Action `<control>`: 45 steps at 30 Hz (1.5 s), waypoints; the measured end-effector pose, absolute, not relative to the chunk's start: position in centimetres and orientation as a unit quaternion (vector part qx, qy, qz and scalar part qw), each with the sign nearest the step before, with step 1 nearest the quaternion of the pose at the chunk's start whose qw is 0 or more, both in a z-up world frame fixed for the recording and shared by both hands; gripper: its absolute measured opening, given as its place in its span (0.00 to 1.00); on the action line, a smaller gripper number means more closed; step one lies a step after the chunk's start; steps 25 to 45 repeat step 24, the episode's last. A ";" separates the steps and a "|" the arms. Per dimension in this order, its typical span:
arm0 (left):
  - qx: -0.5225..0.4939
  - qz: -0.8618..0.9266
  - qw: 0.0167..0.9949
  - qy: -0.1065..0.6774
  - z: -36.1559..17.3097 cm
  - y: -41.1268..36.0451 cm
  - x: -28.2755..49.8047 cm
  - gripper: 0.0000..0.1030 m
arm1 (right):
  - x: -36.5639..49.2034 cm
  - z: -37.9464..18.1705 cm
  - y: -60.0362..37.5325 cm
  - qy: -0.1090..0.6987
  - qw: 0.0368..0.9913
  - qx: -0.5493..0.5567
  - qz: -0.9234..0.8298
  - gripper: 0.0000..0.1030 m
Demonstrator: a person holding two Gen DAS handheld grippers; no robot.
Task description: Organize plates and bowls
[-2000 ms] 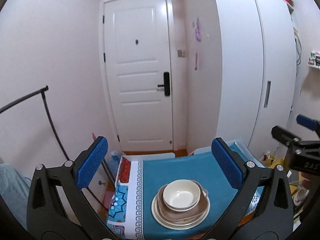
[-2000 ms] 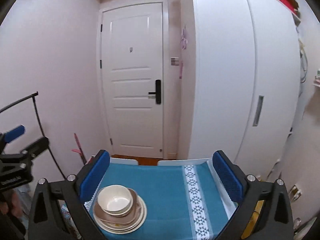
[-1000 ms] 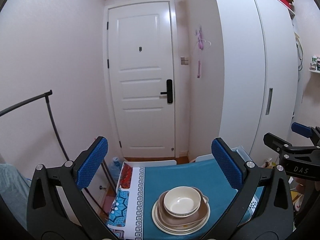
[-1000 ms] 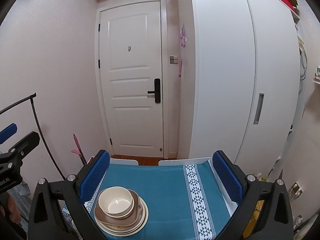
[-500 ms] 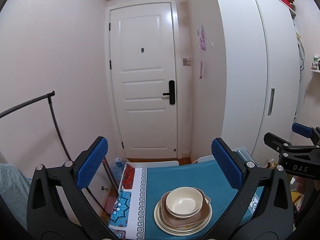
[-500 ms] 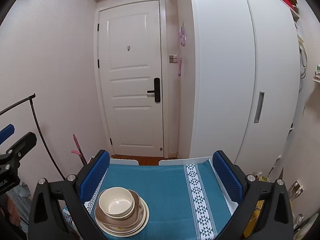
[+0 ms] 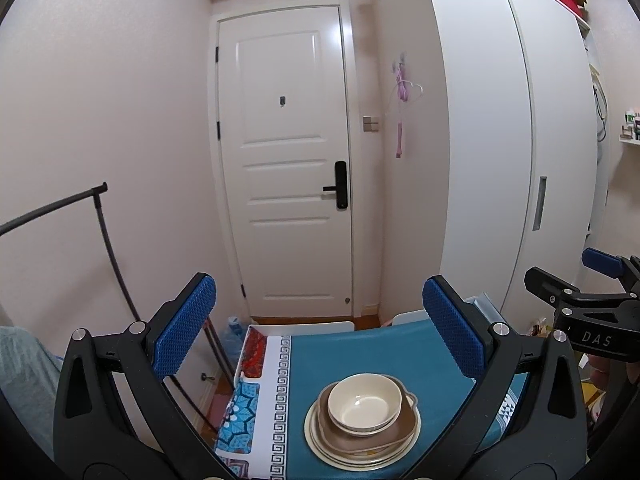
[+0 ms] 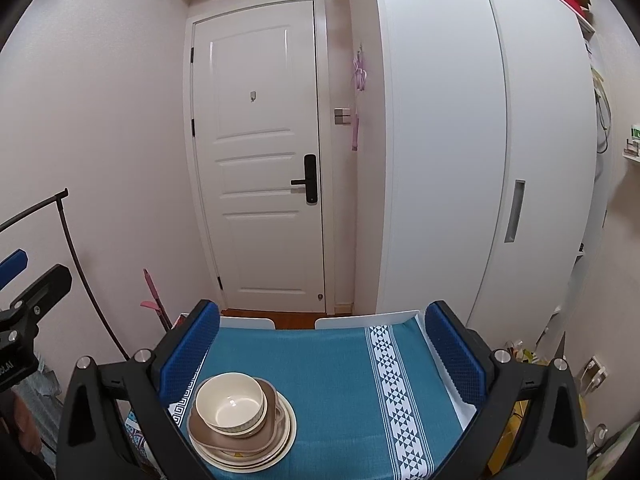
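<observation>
A cream bowl [image 7: 364, 406] sits on top of a stack: a brown dish [image 7: 408, 426] under it, cream plates [image 7: 320, 438] at the bottom. The stack rests on a table under a teal cloth [image 7: 360, 354]. My left gripper [image 7: 318, 330] hangs open above and before the stack, nothing between its blue pads. In the right wrist view the same bowl [image 8: 231, 404] and plates [image 8: 286, 440] lie low left, by the left finger. My right gripper [image 8: 322, 346] is open and empty over the cloth [image 8: 320, 376].
A white door [image 7: 286, 160] and a tall white wardrobe [image 7: 488, 140] stand behind the table. A black clothes rail [image 7: 100, 232] is on the left. The other gripper shows at the right edge of the left wrist view [image 7: 592, 316]. Clutter lies on the floor at right [image 8: 592, 372].
Both cameras have tilted up and pulled back slightly, so the stack sits lower in view. The dishes have not moved. Both grippers stay open.
</observation>
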State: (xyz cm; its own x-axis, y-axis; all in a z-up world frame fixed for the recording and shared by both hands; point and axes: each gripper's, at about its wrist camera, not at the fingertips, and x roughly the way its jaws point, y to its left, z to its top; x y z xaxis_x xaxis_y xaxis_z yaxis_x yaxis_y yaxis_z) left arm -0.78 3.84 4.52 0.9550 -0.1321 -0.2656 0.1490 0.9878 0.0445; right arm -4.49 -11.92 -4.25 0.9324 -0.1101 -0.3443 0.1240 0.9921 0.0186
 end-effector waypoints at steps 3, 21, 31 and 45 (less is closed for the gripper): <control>0.033 -0.070 0.988 0.133 4.5 3.9 -1.0 1.00 | -4.5 -4.2 -11.9 0.174 0.983 0.020 -0.060 0.99; 0.046 -0.061 0.990 0.115 3.5 5.0 -3.4 1.00 | -6.2 -4.3 -11.2 0.175 0.982 0.021 -0.061 0.99; 0.043 -0.061 0.991 0.113 3.4 5.4 -3.5 1.00 | -6.4 -4.2 -11.1 0.176 0.982 0.021 -0.063 0.99; 0.043 -0.061 0.991 0.113 3.4 5.4 -3.5 1.00 | -6.4 -4.2 -11.1 0.176 0.982 0.021 -0.063 0.99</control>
